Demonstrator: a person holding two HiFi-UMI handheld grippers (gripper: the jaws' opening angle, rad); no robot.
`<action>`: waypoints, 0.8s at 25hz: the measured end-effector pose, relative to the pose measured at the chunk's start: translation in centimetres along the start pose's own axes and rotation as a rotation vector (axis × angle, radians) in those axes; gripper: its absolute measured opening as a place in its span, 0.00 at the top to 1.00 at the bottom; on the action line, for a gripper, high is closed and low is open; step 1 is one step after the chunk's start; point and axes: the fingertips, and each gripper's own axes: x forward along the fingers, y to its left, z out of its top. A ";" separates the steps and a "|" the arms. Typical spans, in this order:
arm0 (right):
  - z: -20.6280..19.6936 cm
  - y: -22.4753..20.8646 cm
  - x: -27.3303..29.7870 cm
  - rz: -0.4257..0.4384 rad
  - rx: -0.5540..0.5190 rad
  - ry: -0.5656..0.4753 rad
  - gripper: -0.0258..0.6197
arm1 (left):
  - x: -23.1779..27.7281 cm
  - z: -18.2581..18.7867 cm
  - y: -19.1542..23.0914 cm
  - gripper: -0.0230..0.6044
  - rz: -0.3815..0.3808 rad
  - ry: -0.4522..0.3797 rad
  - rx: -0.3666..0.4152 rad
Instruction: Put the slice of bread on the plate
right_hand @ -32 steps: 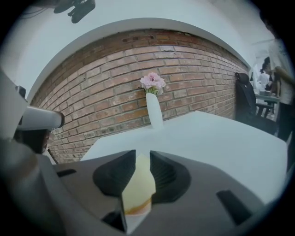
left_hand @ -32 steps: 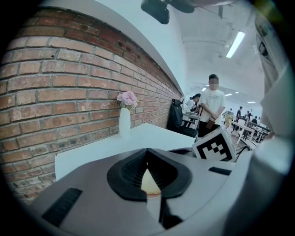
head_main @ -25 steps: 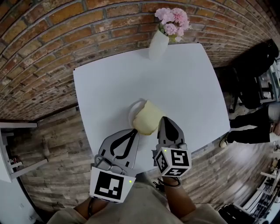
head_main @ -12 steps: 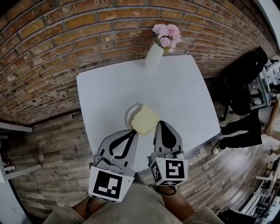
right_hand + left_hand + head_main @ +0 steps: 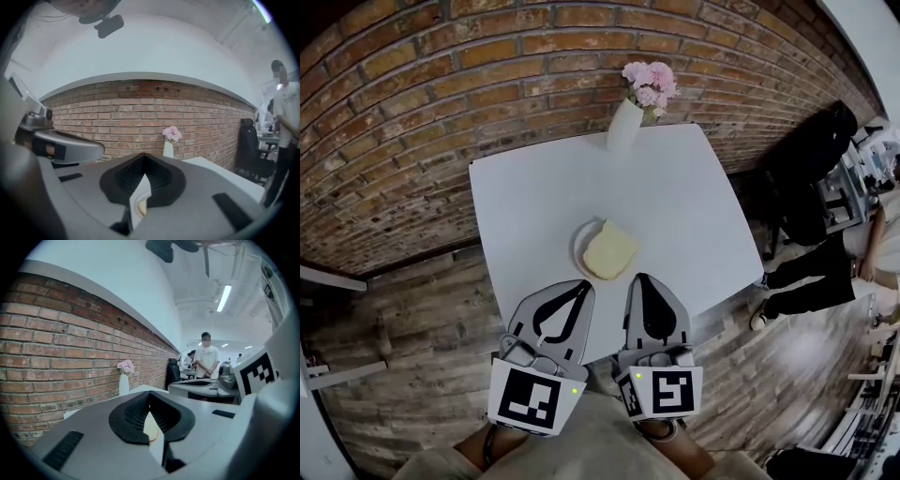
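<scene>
Sitting on plate [image 5: 579,246] at head-view centre, slice of bread [image 5: 610,251] looks placed. Left gripper [image 5: 581,287], right gripper [image 5: 642,279]: jaws together, empty, just below plate. Advice: keep both clear, avoid nudging bread or plate.

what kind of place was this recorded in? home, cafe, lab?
Probably an open office or lab with a staged dining corner: a brick wall behind a white table with a vase of flowers, plus an office chair and a person standing in the bright room beyond.
</scene>
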 end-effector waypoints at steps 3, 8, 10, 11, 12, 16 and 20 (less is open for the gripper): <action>0.3 1.2 -1.6 -0.001 -0.006 -0.011 0.95 | -1.3 0.2 -0.4 0.95 -0.005 -0.011 0.007; 0.4 2.8 -3.6 0.000 -0.013 -0.028 0.95 | -2.8 0.2 -1.2 0.95 -0.020 -0.021 0.017; 0.3 3.1 -4.0 0.000 -0.006 -0.027 0.95 | -3.0 0.2 -1.4 0.95 -0.026 -0.024 0.019; 0.2 3.1 -4.2 -0.003 -0.006 -0.028 0.95 | -3.1 0.1 -1.5 0.95 -0.030 -0.023 0.021; 0.3 3.1 -4.3 -0.006 -0.007 -0.029 0.95 | -3.1 0.1 -1.7 0.95 -0.033 -0.021 0.022; 0.5 2.5 -4.5 -0.019 -0.016 -0.029 0.95 | -2.8 0.3 -2.2 0.95 -0.044 -0.020 0.025; 0.3 1.9 -4.7 -0.027 -0.011 -0.026 0.95 | -2.3 0.4 -2.7 0.95 -0.056 -0.011 0.033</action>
